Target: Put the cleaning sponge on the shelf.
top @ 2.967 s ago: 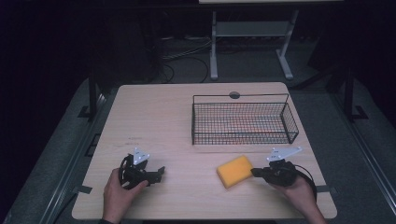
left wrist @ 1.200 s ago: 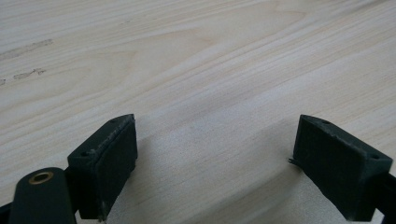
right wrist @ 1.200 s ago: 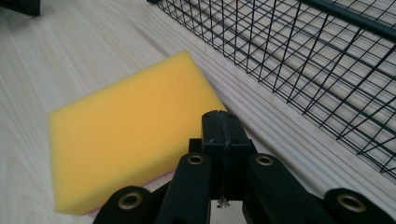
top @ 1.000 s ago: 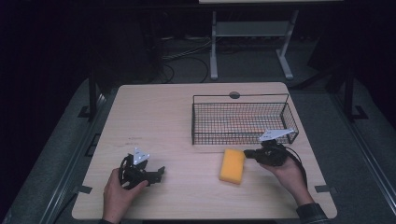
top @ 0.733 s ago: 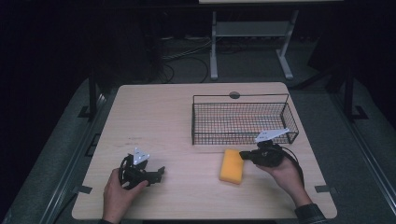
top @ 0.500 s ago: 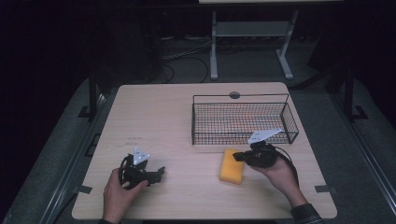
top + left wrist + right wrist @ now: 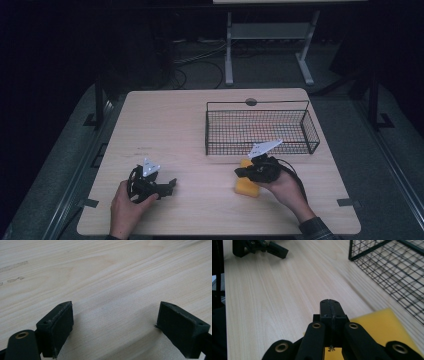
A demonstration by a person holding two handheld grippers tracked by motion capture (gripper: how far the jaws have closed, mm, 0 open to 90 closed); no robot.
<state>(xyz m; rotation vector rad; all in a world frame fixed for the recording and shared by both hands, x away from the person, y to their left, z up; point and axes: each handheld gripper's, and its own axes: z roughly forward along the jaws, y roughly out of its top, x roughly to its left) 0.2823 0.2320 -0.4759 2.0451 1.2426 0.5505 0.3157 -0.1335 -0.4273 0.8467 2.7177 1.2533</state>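
One wide wooden desk (image 7: pixel 165 125) carries everything. Toward its far right stands a black wire basket (image 7: pixel 260 127), its near wall just behind my right hand. A yellow sponge (image 7: pixel 246 187) lies flat on the desk right in front of that basket, under my right gripper (image 7: pixel 241 172), whose fingers (image 7: pixel 329 310) are pressed tight together with nothing between them, hovering over the sponge's edge. My left gripper (image 7: pixel 170 184) rests low over bare wood at the near left, fingers (image 7: pixel 56 325) spread wide and empty.
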